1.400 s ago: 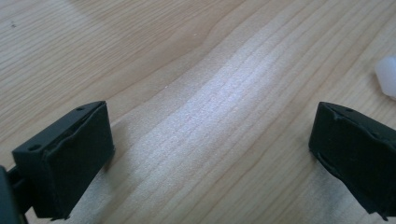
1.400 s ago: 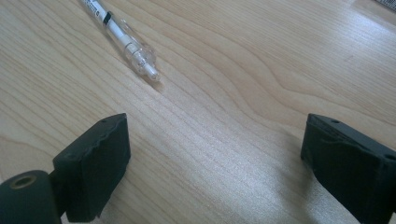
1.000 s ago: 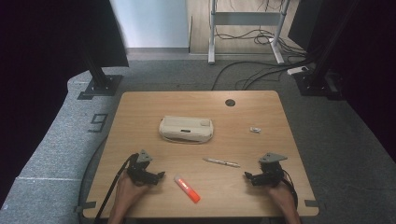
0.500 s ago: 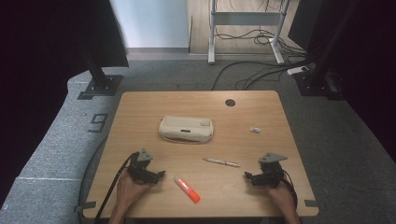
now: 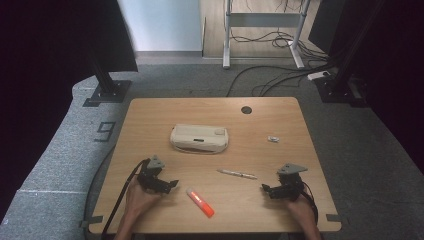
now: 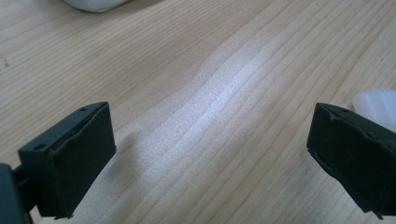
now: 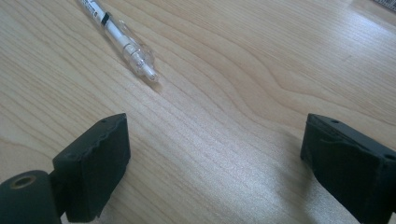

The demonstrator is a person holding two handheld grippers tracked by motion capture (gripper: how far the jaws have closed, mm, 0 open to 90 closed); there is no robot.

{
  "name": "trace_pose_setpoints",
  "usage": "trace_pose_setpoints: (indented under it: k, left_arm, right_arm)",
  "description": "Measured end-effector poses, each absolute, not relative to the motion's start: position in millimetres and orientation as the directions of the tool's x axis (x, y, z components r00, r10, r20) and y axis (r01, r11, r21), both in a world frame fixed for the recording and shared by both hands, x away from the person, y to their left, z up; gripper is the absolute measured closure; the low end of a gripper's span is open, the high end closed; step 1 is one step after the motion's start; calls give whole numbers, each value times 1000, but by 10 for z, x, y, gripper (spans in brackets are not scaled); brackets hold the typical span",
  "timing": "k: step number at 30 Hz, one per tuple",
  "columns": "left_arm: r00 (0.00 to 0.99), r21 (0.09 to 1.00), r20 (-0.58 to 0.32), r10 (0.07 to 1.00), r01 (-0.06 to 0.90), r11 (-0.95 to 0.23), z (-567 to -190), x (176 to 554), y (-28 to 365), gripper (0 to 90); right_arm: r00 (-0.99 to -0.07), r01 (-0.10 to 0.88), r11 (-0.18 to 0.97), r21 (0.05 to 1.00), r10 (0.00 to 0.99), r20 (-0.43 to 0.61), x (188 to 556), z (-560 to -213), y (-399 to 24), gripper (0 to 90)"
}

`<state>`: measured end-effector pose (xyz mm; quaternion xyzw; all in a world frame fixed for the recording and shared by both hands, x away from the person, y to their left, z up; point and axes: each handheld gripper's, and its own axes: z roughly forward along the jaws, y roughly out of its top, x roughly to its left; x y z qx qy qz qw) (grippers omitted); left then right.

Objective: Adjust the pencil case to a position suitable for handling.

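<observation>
Beyond both claws, mid-table point(image 5: 150, 120): pale pouch point(image 5: 199, 139), well apart from either. Between the claws, just beside left gripper point(image 5: 170, 184): orange marker point(image 5: 200, 202). Ahead of right gripper point(image 5: 265, 188), near its spread jaws: clear pen point(image 5: 237, 174). Both claws gaping, nothing gripped, resting low on wood.

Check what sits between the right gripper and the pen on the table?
Nothing. In the right gripper view, bare wood runs from the open right gripper to the pen. The high view shows the same gap on the table.
</observation>
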<state>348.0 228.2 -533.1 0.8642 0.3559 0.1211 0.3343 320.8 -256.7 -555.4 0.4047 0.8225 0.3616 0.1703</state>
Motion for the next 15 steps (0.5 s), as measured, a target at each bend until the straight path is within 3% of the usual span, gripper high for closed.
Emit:
trace_pose_setpoints:
  k: [4,15]
  left_arm:
    - [729,678,-65,681,533,-506,-5281,3546,2269,16]
    - [744,671,-59,665,523,-526,-5044,3809,2139,33]
  right_arm:
    - [-613,542,410,733,790,12,3211,-5555,-2566,78]
    - [-608,545,407,733,794,12,3215,-5554,-2563,78]
